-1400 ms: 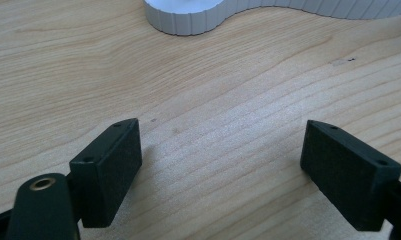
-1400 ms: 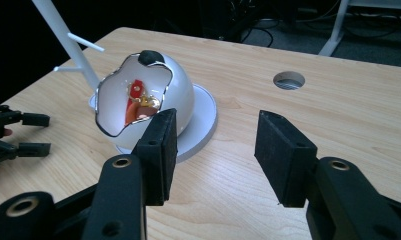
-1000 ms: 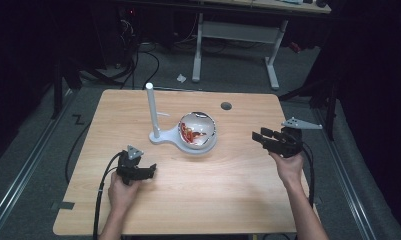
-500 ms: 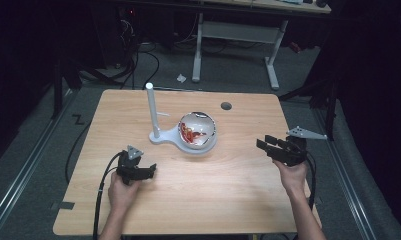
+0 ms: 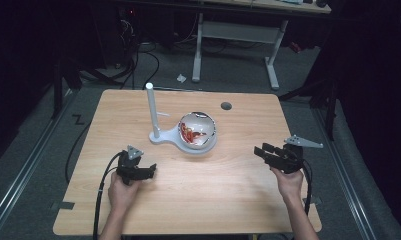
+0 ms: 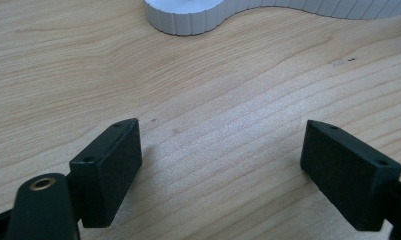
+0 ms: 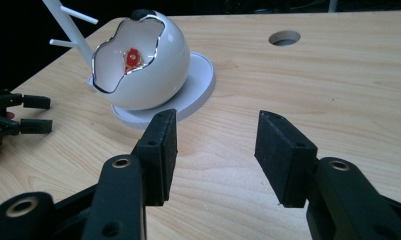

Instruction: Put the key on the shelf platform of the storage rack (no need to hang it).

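Note:
A white, cracked-egg-shaped shell [image 5: 198, 130] with something red inside rests on a white stand [image 5: 163, 136] that has an upright pole [image 5: 150, 107]. My left gripper [image 5: 149, 170] sits low on the table, near and left of the stand, open with nothing between its pads [image 6: 108, 172]. The stand's ribbed edge [image 6: 188, 17] lies just ahead of it. My right gripper [image 5: 260, 151] hovers at the right, pointing left toward the shell [image 7: 143, 60], jaws open and empty [image 7: 215, 150]. The left gripper [image 7: 23, 115] appears far off at that view's left edge.
A round hole [image 5: 226, 105] pierces the wooden table [image 5: 208, 200] behind the shell. Small pegs [image 7: 78, 14] stick out of the pole. A black cable [image 5: 100, 195] trails from the left gripper. Desk legs and cables stand on the dark floor beyond.
My right gripper has drawn back toward the near edge of the table and stays open. The left gripper has not moved.

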A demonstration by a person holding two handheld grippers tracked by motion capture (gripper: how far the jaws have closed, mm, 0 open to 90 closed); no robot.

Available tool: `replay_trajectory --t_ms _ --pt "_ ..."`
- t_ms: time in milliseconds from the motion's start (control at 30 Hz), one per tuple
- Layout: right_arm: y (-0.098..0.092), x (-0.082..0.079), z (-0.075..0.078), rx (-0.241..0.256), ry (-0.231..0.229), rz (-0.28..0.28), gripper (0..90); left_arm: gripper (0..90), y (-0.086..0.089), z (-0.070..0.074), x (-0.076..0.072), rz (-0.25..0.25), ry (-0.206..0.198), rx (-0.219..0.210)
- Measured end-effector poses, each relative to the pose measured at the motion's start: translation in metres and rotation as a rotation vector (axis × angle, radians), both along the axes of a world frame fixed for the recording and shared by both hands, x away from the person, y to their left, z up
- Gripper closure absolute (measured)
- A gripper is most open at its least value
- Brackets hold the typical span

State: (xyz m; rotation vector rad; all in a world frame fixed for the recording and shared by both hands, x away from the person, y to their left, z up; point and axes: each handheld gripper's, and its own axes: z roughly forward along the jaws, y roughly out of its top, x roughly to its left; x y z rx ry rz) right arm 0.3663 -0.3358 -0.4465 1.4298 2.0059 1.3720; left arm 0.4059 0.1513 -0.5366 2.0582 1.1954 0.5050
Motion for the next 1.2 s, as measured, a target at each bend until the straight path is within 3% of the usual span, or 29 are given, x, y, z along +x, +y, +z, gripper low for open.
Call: replay_trajectory --t_ms 867,1200 --pt "0.018 0.001 -0.042 -0.018 0.061 0.001 50.7 17.0 0.000 0.000 0.000 0.000 0.000 0.000" --pt "0.031 0.003 -0.067 -0.083 0.100 0.000 49.8 17.1 0.000 0.000 0.000 0.001 0.000 0.000"
